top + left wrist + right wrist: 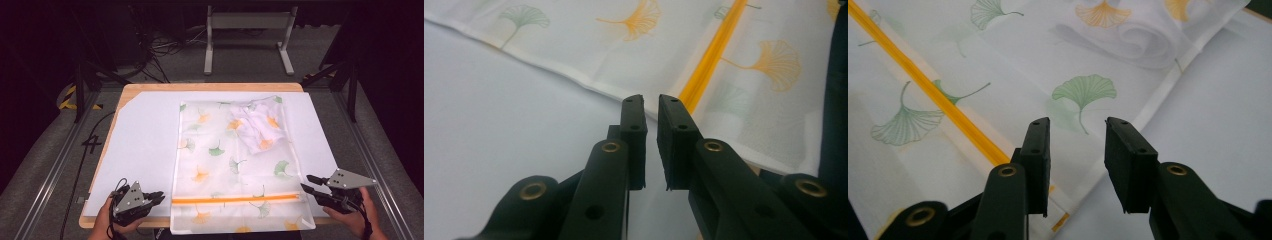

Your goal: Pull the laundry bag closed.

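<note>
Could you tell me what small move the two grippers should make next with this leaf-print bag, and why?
Probably ease both inward to the ends of the orange zip strip. The left hand-held gripper and the right hand-held gripper sit just off the bag edges, jaws slightly apart with nothing between them, while the bag lies flat with a crumpled cloth inside.

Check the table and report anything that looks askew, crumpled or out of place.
One thing stands out: a crumpled white cloth is bunched inside the far right corner of the ginkgo-print zipper bag, not folded flat. The bag itself lies flat and square, its near edge overhanging the table.
</note>
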